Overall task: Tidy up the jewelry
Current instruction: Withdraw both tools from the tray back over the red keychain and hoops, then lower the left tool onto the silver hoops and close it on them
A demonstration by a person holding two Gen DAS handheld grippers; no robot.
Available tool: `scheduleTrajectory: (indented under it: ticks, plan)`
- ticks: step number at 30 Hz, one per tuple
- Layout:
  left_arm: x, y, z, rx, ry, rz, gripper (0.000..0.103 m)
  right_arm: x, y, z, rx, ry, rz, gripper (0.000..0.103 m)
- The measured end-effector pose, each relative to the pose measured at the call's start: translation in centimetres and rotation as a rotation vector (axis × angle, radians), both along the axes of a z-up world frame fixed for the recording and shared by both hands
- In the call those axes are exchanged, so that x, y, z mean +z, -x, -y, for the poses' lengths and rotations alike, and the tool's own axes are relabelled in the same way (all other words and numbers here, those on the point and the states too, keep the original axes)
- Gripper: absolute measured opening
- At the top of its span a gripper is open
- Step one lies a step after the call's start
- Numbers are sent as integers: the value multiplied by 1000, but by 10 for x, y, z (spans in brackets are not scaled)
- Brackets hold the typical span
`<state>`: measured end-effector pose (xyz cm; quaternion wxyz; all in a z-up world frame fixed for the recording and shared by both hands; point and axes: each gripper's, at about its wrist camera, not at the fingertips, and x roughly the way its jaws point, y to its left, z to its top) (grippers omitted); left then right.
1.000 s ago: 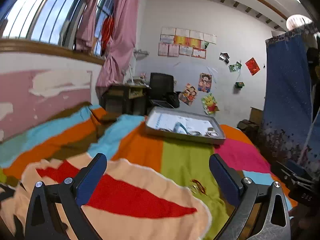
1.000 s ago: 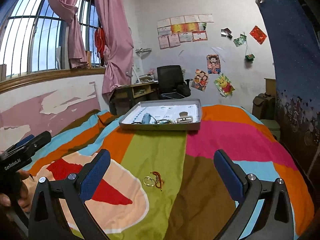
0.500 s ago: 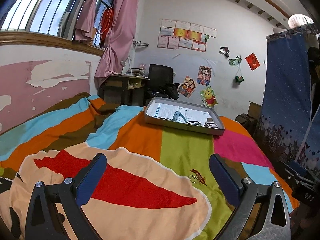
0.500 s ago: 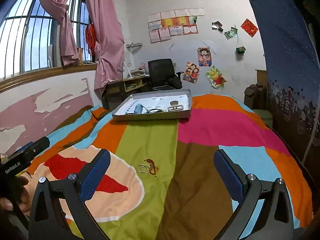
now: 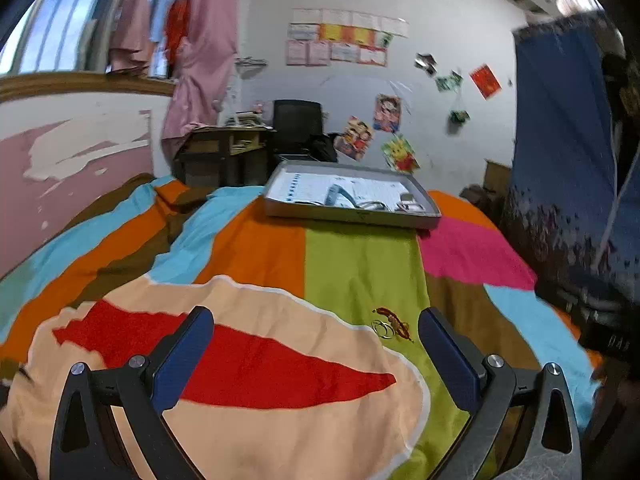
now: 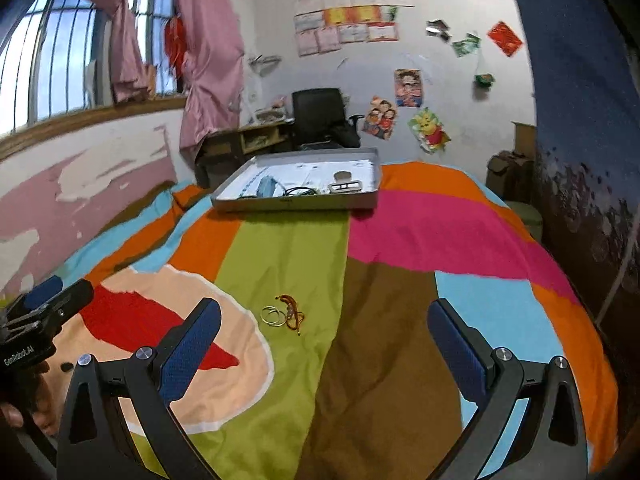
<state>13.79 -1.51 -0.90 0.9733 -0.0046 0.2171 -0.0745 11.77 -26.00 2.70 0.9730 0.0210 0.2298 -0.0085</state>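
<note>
Two gold rings (image 6: pixel 273 315) and a red-brown cord bracelet (image 6: pixel 294 312) lie together on the green stripe of the bedspread; they also show in the left wrist view (image 5: pixel 390 326). A grey tray (image 6: pixel 296 202) with a blue item, a dark loop and a small clip sits at the far end of the bed, also in the left wrist view (image 5: pixel 352 216). My left gripper (image 5: pixel 316 344) is open and empty, with the jewelry just inside its right finger. My right gripper (image 6: pixel 324 340) is open and empty, short of the jewelry.
The striped bedspread (image 6: pixel 400 240) covers the whole bed. A desk (image 6: pixel 256 140) and black chair (image 6: pixel 318 114) stand behind the tray. A pink peeling wall (image 5: pixel 60 168) runs along the left and a blue curtain (image 5: pixel 568 140) hangs on the right. The left gripper body (image 6: pixel 40 320) shows at the right view's left edge.
Both grippers have moved forward and lower toward the bed. The jewelry and the tray appear closer in both views. Both grippers stay open.
</note>
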Motion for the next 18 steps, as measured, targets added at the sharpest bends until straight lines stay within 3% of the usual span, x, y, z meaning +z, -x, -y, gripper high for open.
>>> scheduleTrajectory:
  ticks: [3,10,15,17,18]
  plan:
    - [-5,-15,10,-29,-58,-6,103,6,-14,0,72,44,-3,102]
    - [-24,-60,23,-71,-40,-63,100,1,-57,18,140,-8,-69,102]
    - [-38,-90,35,-158,-76,-94,72,-26,-79,30,106,-90,-144,97]
    - [-44,-99,36,-177,-72,-106,67,-36,-86,31,101,-112,-176,79]
    - [-46,-103,36,-186,-65,-114,60,-41,-89,31,104,-119,-191,75]
